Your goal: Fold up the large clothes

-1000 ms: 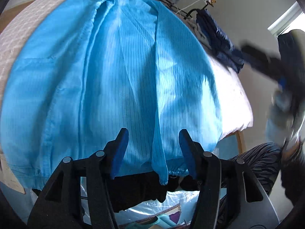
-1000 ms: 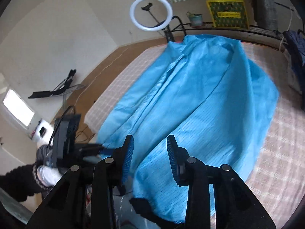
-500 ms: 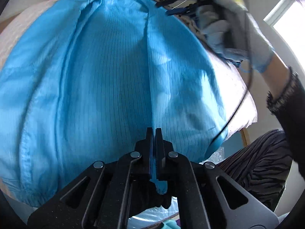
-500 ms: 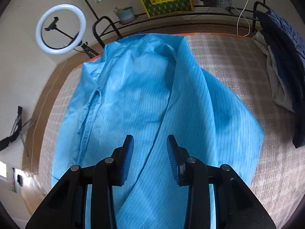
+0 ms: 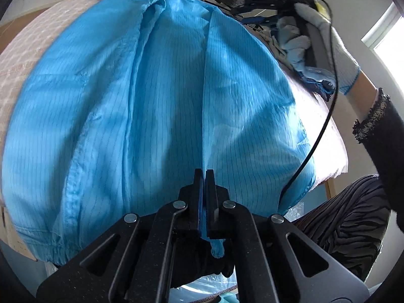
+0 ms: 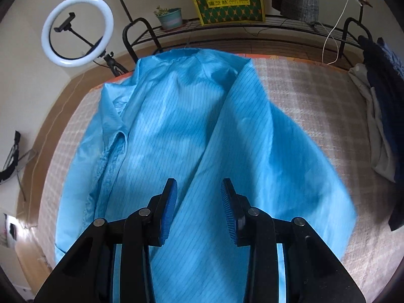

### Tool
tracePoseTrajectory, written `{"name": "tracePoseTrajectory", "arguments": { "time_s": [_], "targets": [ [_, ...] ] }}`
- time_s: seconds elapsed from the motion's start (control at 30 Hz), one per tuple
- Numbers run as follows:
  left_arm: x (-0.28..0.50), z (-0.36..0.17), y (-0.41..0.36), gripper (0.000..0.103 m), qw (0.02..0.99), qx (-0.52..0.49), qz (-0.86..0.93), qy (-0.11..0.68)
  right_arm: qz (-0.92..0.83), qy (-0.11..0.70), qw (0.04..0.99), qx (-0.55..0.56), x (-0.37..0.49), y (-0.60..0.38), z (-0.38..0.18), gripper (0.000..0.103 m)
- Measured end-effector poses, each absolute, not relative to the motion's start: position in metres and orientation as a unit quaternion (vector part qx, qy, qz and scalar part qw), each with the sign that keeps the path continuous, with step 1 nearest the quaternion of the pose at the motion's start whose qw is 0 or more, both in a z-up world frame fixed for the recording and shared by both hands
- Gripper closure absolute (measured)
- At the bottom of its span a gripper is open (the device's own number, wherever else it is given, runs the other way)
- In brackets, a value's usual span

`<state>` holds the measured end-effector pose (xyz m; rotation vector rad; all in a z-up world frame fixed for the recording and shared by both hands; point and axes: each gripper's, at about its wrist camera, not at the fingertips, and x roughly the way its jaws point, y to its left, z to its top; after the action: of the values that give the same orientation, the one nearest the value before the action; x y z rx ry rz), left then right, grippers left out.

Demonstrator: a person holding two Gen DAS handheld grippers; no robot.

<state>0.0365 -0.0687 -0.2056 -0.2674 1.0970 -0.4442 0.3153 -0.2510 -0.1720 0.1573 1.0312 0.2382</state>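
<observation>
Big blue coat (image 6: 192, 136) spread flat on the checked bed cover (image 6: 315, 101), collar at the far end by the black rack (image 6: 277, 22). Left gripper (image 5: 204, 174) clamped tight on the coat's front edge near the hem, a bit of cloth poking out under the jaws. Right gripper (image 6: 199, 189) held over the coat with jaws apart, maybe not touching it, hard to tell. Gloved hand (image 5: 335, 45) seen at the far right. Ring light (image 6: 77, 31) off to the left.

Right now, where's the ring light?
In the right wrist view, the ring light stands upper left, beyond the bed's far corner, left of the potted plant on the black rack.
</observation>
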Motion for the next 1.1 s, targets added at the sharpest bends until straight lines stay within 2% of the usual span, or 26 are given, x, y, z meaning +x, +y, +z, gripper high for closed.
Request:
{"name": "tracePoseTrajectory", "arguments": {
  "time_s": [0.2, 0.4, 0.43, 0.47, 0.5, 0.53, 0.73, 0.87, 1.1],
  "targets": [
    [0.040, -0.211, -0.085, 0.103, 0.819, -0.124, -0.215, 0.518, 0.060, 0.488, 0.867, 0.074, 0.288, -0.327, -0.169, 0.069],
    [0.032, -0.207, -0.099, 0.103, 0.832, -0.078, -0.216, 0.505, 0.036, 0.494, 0.855, 0.155, 0.266, -0.400, -0.175, 0.069],
    [0.031, -0.206, -0.097, 0.101, 0.834, -0.079, -0.211, 0.504, 0.041, 0.486, 0.858, 0.159, 0.260, -0.408, -0.168, 0.069],
    [0.027, -0.205, -0.093, 0.094, 0.838, -0.077, -0.202, 0.501, 0.047, 0.478, 0.862, 0.160, 0.254, -0.413, -0.162, 0.069],
    [0.024, -0.203, -0.090, 0.084, 0.842, -0.077, -0.194, 0.498, 0.054, 0.471, 0.865, 0.163, 0.249, -0.414, -0.156, 0.069],
    [0.019, -0.201, -0.086, 0.082, 0.846, -0.080, -0.190, 0.492, 0.064, 0.465, 0.867, 0.167, 0.241, -0.418, -0.151, 0.069],
    [-0.019, -0.182, -0.087, 0.081, 0.863, -0.069, -0.203, 0.458, 0.134, 0.451, 0.866, 0.168, 0.183, -0.420, -0.136, 0.069],
    [-0.038, -0.183, -0.119, 0.081, 0.859, -0.045, -0.238, 0.451, 0.183, 0.478, 0.842, 0.168, 0.145, -0.408, -0.158, 0.069],
    [-0.036, -0.185, -0.157, 0.081, 0.849, -0.052, -0.265, 0.455, 0.185, 0.520, 0.822, 0.137, 0.163, -0.378, -0.194, 0.069]
  ]
}}
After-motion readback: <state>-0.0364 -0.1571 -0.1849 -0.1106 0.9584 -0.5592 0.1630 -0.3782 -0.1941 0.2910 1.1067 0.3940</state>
